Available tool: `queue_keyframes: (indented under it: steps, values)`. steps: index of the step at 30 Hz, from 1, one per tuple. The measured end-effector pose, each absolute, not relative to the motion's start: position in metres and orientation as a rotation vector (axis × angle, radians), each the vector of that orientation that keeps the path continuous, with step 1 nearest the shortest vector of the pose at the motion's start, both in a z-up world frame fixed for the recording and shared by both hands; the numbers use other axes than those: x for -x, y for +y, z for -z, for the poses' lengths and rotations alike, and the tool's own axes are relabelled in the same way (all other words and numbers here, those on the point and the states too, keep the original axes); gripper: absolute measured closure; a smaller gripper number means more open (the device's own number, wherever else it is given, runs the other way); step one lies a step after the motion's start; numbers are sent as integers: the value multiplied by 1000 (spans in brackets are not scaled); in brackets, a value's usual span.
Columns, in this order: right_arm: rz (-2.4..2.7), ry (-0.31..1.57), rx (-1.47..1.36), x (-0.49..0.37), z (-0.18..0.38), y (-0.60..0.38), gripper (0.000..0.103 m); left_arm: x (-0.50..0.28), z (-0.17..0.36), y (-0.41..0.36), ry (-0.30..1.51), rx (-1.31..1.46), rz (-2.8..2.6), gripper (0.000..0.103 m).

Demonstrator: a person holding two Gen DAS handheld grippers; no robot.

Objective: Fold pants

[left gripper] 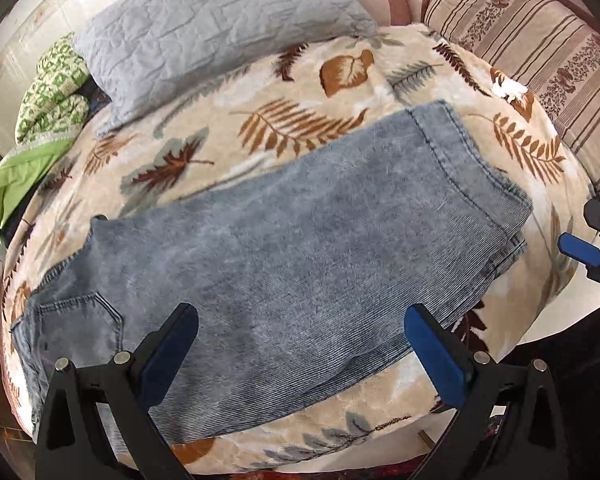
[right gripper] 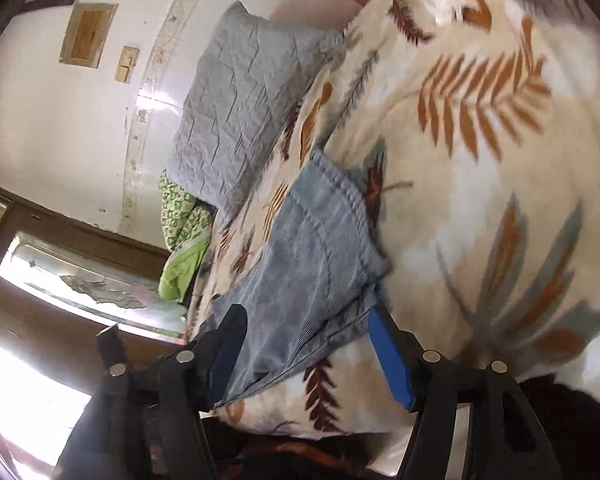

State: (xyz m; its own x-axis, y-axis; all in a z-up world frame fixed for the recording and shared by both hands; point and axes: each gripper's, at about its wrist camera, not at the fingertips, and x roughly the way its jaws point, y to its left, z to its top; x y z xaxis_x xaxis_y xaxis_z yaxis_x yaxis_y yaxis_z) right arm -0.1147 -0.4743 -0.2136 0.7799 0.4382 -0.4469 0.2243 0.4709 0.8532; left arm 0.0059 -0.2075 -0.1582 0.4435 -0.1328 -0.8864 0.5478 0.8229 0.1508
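Light blue denim pants lie flat across a leaf-print bedspread, waist and back pocket at the left, leg hems at the right. My left gripper hovers open over their near edge, nothing between its pads. In the right wrist view the hem end of the pants lies between the spread jaws of my right gripper, and the pads do not press on the cloth. That gripper's blue-padded fingers show at the right edge of the left wrist view, just beyond the hems.
A grey quilted pillow and a striped cushion lie at the bed's far side. A green patterned blanket is bunched at the far left. The bed's front edge runs just under both grippers. A bright window lies to the left.
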Motion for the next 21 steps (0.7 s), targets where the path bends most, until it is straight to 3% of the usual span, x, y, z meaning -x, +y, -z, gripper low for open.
queue_keyframes:
  steps: [11,13,15,17,19,21]
  values:
    - [45,680,-1187,89,246,-488,37,-22,210,-174,1180,-379,384,1]
    - [72,711,-1182,77,253,-486,38,-21,211,-173,1180,-375,405,7]
    - [85,703,-1170,70,254,-486,49,-19,210,-174,1177,-380,428,13]
    - [120,708,-1131,66,252,-485,76,-16,208,-175,1167,-388,453,19]
    - [164,749,-1092,62,253,-481,86,-13,207,-176,1158,-395,474,28]
    - [153,759,-1081,64,252,-478,88,-10,206,-176,1149,-399,497,36]
